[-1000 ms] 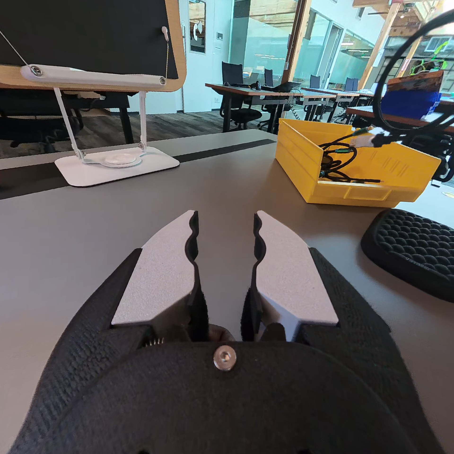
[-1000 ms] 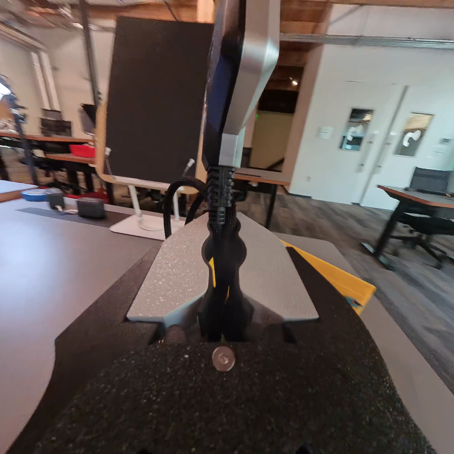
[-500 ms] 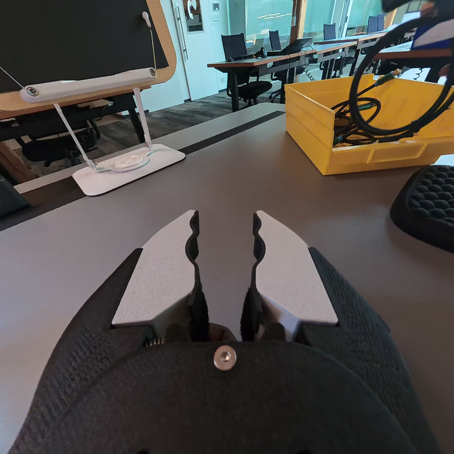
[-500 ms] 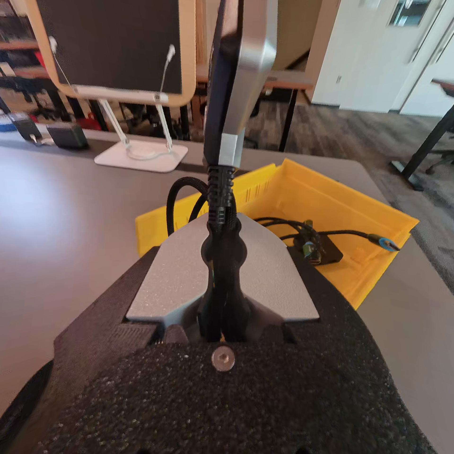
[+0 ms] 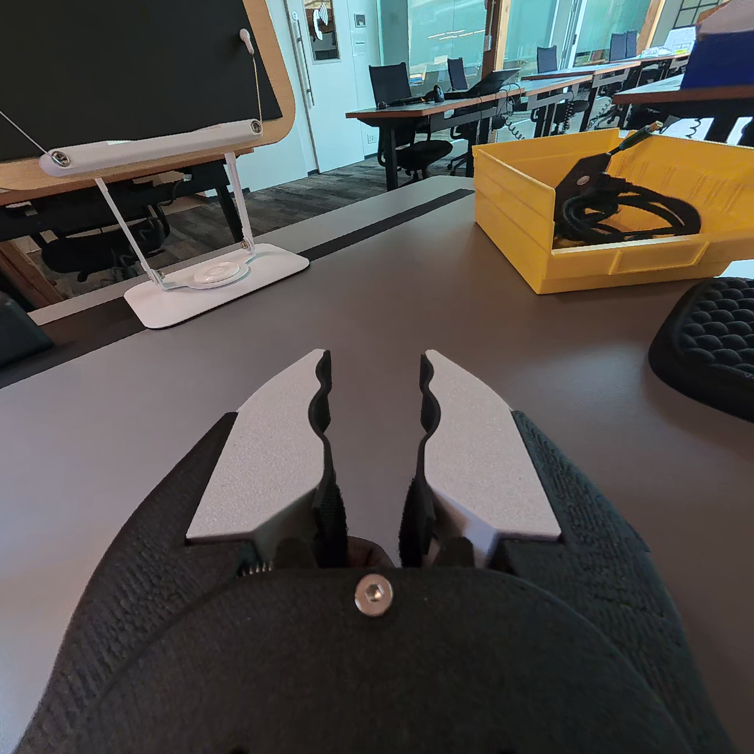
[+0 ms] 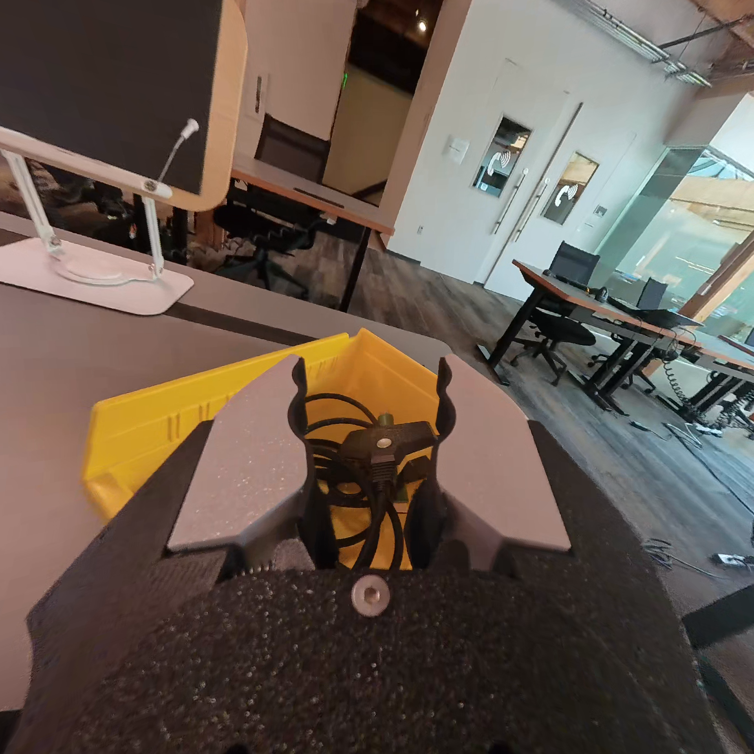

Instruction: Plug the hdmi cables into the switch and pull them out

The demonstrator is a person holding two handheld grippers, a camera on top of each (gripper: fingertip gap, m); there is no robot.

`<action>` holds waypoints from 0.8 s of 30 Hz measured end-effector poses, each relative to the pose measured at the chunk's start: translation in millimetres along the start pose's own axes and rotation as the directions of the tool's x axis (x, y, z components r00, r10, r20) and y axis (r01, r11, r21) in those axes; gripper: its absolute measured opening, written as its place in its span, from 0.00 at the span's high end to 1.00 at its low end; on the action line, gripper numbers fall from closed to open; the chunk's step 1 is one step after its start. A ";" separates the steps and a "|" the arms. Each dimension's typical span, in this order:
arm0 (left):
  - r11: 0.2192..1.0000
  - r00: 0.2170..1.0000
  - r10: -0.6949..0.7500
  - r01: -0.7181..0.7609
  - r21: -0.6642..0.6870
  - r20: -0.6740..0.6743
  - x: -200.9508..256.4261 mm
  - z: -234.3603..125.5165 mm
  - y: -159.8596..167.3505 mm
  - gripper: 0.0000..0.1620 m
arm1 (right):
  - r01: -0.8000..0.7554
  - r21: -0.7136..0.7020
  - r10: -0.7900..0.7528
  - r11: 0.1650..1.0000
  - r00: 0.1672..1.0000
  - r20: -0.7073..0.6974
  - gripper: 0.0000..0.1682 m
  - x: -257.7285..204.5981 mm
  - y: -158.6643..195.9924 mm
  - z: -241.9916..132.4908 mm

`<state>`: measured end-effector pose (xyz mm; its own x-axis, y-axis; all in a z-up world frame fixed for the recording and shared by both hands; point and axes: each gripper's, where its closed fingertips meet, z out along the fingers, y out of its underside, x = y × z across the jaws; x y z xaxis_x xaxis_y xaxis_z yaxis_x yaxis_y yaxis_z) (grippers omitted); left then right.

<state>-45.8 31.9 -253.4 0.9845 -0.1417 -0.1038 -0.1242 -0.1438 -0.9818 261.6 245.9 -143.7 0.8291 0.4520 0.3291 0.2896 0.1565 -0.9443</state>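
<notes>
Right claw [image 6: 370, 363] spread wide, empty, above yellow bin [image 6: 171, 424] mid-frame. Inside bin: black switch [image 6: 385, 442], flat, angular, silver button on top, amid coiled black braided cables [image 6: 355, 489]. Left claw [image 5: 374, 359] parted, empty, low over matte grey table [image 5: 367, 293]. Bin at upper right there.

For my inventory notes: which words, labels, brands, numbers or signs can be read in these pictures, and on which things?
Door panels: white pictograms only, no words.
Wall plaque: too small to read.
Yellow bin, left tool, right tool: no writing visible.
</notes>
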 end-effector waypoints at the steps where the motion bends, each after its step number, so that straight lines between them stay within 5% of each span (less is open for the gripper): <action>1: 1.000 1.000 0.004 -0.004 0.002 0.005 -0.5 -0.2 -0.4 0.74 | -0.005 0.016 0.005 1.000 1.000 0.005 0.63 -2.0 -0.4 -3.7; 6: 0.997 0.997 0.060 -0.062 0.050 0.045 -0.8 -6.3 -10.0 0.73 | -0.012 0.024 0.010 1.000 0.996 0.091 0.62 -30.3 16.0 -24.2; 10: 0.985 0.989 0.069 -0.087 0.146 0.129 4.1 -27.2 -32.2 0.65 | -0.031 -0.030 0.040 0.999 0.928 0.370 0.62 -95.0 35.6 -34.3; 16: 0.923 0.841 0.151 -0.308 0.230 0.520 -13.4 -111.6 -68.1 0.58 | 0.037 -0.192 0.061 0.981 0.874 0.482 0.57 -152.2 63.7 -18.0; 19: 0.943 0.709 0.179 -0.321 0.086 0.683 -53.2 -146.8 -69.5 0.57 | 0.096 -0.254 0.041 0.963 0.873 0.486 0.57 -173.3 83.9 -11.4; 24: 0.986 0.697 0.164 -0.102 -0.130 0.698 -100.3 -168.0 -13.0 0.58 | 0.224 -0.314 -0.060 0.923 0.888 0.457 0.56 -184.2 101.5 -2.6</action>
<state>-163.8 -116.5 -203.5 0.7528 0.5608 -0.3447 -0.2392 -0.2549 -0.9369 139.5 176.2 -300.1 0.4999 0.7930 0.3482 0.6031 -0.0302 -0.7971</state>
